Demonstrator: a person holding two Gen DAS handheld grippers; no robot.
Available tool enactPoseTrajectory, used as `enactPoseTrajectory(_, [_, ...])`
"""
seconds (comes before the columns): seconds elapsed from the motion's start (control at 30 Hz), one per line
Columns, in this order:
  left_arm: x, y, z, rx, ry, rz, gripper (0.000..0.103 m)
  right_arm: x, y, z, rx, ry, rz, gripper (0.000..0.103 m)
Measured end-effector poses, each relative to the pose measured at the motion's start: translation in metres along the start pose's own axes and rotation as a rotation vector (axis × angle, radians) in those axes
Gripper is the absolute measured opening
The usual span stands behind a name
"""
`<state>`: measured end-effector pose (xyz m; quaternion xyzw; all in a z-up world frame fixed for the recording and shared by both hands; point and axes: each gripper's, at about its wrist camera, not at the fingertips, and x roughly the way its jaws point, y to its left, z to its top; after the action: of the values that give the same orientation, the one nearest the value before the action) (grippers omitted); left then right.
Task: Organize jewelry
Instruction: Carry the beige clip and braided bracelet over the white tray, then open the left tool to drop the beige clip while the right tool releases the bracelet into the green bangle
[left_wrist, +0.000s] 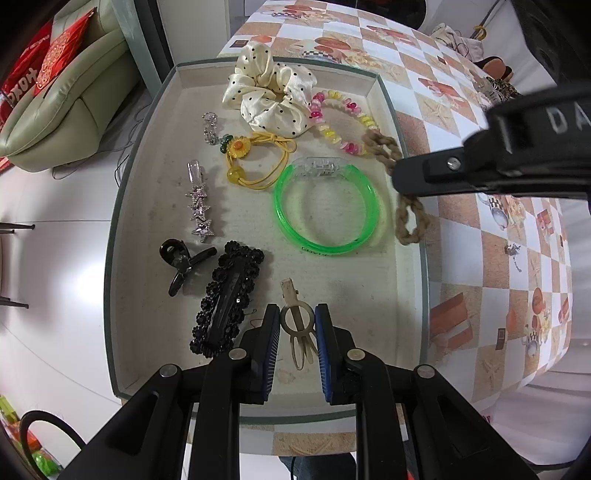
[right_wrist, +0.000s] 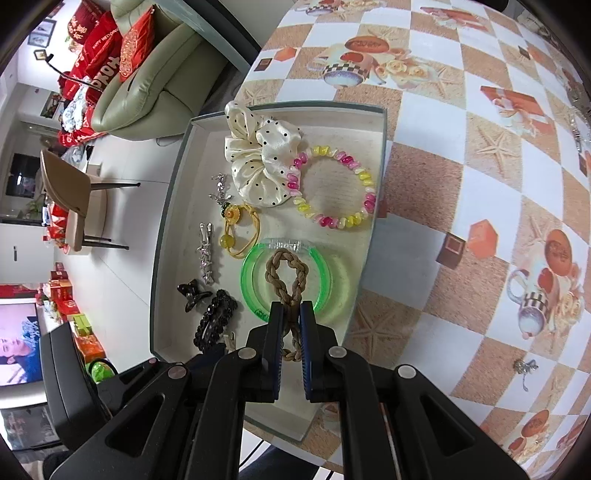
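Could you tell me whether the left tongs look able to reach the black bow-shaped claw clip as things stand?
Probably not yet: the left tongs sit around a beige hair clip, and the black beaded barrette lies between them and the black claw clip.

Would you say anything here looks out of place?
A small silver charm lies alone on the checked tablecloth, outside the tray holding the other accessories. The right hand-held gripper holds a braided hair tie.

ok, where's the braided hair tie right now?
The braided hair tie is pinched in the right tongs, hanging above the green bangle at the tray's right edge; the left wrist view shows it beside that bangle too.
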<state>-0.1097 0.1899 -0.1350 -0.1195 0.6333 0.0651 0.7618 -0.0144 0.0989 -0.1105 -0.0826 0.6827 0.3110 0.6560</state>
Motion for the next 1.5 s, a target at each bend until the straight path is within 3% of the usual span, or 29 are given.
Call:
enactPoseTrajectory(0.67, [0.019, -0.016, -0.003, 0.051, -0.004, 0.049, 0.024, 0.051, 0.002, 0.019, 0.007, 0.073, -0.025, 0.010])
enactPoseTrajectory(1.17, [0.016, -0.020, -0.001, 0.073, 0.005, 0.060, 0.024, 0.064, -0.003, 0.019, 0.024, 0.107, -0.021, 0.012])
enactPoseTrajectory(1.27, [0.015, -0.022, 0.000, 0.074, 0.009, 0.066, 0.024, 0.061, -0.005, 0.022, 0.039, 0.113, -0.011, 0.022])
enactPoseTrajectory(1.33, [0.014, -0.022, 0.001, 0.072, 0.009, 0.069, 0.024, 0.054, -0.006, 0.024, 0.044, 0.102, 0.002, 0.034])
enactPoseTrajectory(1.5, [0.011, -0.023, 0.000, 0.065, 0.011, 0.087, 0.024, 0.029, -0.002, 0.023, 0.045, 0.066, 0.041, 0.042])
